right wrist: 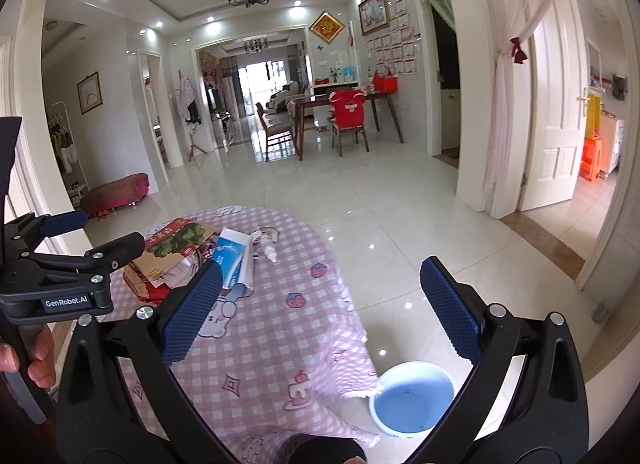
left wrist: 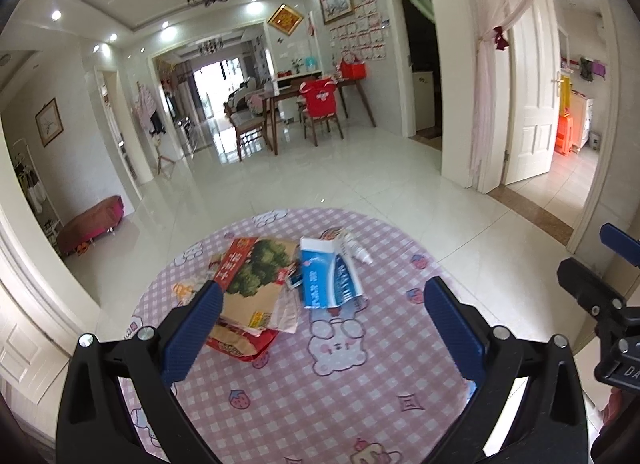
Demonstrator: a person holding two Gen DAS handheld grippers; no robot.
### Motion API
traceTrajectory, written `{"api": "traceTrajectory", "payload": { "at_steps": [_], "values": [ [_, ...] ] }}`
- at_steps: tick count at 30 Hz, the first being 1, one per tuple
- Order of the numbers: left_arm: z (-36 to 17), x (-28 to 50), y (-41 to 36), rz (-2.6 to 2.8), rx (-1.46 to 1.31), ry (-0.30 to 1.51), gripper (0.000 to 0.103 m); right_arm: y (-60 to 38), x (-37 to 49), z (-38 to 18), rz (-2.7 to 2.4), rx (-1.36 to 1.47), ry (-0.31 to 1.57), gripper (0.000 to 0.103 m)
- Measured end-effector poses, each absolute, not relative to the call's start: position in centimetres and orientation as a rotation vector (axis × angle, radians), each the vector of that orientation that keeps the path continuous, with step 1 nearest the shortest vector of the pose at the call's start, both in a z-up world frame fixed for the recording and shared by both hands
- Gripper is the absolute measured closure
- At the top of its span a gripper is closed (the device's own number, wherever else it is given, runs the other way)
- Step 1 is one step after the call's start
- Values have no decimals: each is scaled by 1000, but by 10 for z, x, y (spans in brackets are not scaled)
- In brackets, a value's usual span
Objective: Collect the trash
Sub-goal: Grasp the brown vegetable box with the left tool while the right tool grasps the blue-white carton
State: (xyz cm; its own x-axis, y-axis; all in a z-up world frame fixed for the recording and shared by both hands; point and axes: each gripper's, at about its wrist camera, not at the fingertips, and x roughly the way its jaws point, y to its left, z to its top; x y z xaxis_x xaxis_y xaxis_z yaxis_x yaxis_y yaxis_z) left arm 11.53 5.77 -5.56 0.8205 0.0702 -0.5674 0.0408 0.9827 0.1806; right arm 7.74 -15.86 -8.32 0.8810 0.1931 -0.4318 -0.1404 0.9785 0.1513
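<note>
Both claws, left gripper [left wrist: 320, 324] and right gripper [right wrist: 320, 304], gaped wide, empty; stacked flattened printed cardboard cartons [left wrist: 250, 284] risked sliding apart if pinched unevenly.

Flattened red-and-green carton [left wrist: 252, 280], blue-and-white box [left wrist: 324, 280] and small white bottle [left wrist: 358, 250] lie clustered mid-frame; blue bin [right wrist: 412, 398] lower right.

Table [right wrist: 256, 344]: paper bags [left wrist: 248, 284] piled at far left, box [left wrist: 326, 278] just right, touching; bottle [left wrist: 358, 248] behind box. Basin [right wrist: 412, 398] on floor, right of table.
</note>
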Motion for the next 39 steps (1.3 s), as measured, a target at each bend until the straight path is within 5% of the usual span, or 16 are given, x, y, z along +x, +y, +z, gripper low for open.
{"api": "traceTrajectory", "payload": {
  "at_steps": [12,34,37,39],
  "values": [
    [-108,165,177,103,-16,741,4,-114,145,-137,234,136,602,6],
    [-176,269,161,23,311,894,6,-47,261,-194,381,219,788,6],
    [-177,270,162,-21,268,893,29,-34,276,-203,397,194,822,7],
    [-173,269,167,-41,223,886,48,-32,283,-208,414,204,847,25]
  ]
}}
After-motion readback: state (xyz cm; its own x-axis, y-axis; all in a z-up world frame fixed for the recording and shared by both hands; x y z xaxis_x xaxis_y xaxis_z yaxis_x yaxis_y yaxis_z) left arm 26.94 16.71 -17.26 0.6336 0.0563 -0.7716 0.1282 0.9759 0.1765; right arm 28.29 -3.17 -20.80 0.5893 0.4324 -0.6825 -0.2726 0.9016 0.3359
